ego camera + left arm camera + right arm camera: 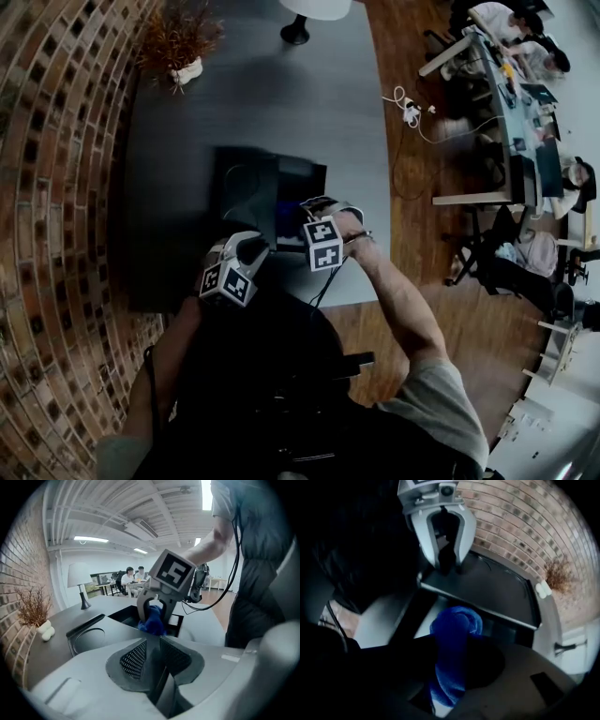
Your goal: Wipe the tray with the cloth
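A black tray point(492, 588) with a round recess point(91, 639) lies on the dark table point(169, 216). My left gripper point(446, 566) is shut on the tray's near rim, its mesh pads point(136, 658) close together around the thin edge. The right gripper point(152, 616) points steeply down beside the tray and is shut on a bunched blue cloth point(454, 648), which hangs out past its jaws. In the left gripper view the blue cloth point(152, 620) sits just above the tray's far side. In the head view both marker cubes stand side by side at the table's near edge, the right gripper point(319, 214) to the right of the tray point(246, 187).
A second black tray-like piece point(302, 178) lies under and beside the tray. A pot of dried twigs point(178, 47) and a lamp point(79, 581) stand at the table's far end. A brick wall point(47, 187) runs along the left. Desks with people point(516, 56) are at the far right.
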